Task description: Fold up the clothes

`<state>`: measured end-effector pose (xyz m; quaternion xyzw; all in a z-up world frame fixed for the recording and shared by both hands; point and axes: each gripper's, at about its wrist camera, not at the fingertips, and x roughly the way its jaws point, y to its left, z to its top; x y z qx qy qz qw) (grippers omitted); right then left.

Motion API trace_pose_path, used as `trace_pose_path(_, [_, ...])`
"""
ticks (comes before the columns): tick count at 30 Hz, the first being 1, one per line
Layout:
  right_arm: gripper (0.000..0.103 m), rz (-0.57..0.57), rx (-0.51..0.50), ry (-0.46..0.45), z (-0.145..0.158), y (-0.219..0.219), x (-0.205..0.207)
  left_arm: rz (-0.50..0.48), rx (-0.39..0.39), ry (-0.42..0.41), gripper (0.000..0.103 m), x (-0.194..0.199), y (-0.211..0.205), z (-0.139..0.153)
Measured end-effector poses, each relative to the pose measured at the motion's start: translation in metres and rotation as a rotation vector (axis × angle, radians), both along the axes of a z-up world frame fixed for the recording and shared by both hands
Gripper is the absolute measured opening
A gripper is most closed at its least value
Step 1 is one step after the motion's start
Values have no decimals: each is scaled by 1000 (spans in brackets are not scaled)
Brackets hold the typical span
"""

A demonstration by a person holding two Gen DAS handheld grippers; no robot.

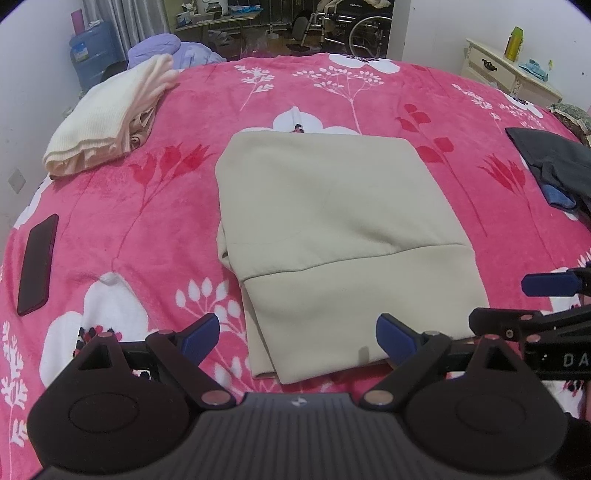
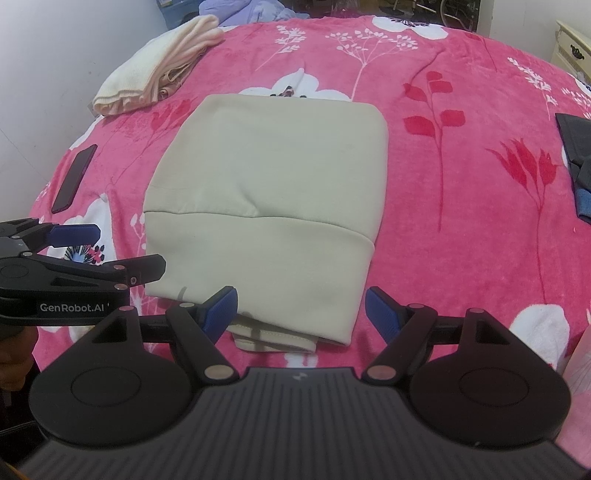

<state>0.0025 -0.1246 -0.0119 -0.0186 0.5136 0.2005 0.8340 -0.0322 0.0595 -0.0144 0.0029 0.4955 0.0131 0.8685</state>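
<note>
A folded beige garment [image 1: 328, 236] [image 2: 266, 199] lies flat in the middle of the pink flowered bedspread [image 1: 147, 229] [image 2: 461, 206]. My left gripper [image 1: 297, 338] hovers open over its near edge, nothing between the blue pads. My right gripper [image 2: 301, 308] is open too, over the near hem, where a folded inner edge sticks out. Each gripper shows at the side of the other's view, the right one [image 1: 546, 295] and the left one [image 2: 85, 247]. A cream and peach pile of folded clothes [image 1: 110, 118] [image 2: 159, 70] sits at the far left.
A dark phone [image 1: 37, 266] [image 2: 74, 177] lies on the bedspread to the left. Dark clothing with a blue piece [image 1: 554, 170] [image 2: 580, 155] lies at the right edge. Beyond the bed are a blue water jug [image 1: 92, 51], a wheelchair [image 1: 354, 26] and a cream nightstand [image 1: 506, 70].
</note>
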Motion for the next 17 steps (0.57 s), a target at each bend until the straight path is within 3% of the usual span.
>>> trace_pose_path(17, [77,3,-1,4,0,0,1,-2,-1,4,93,-1,1,0])
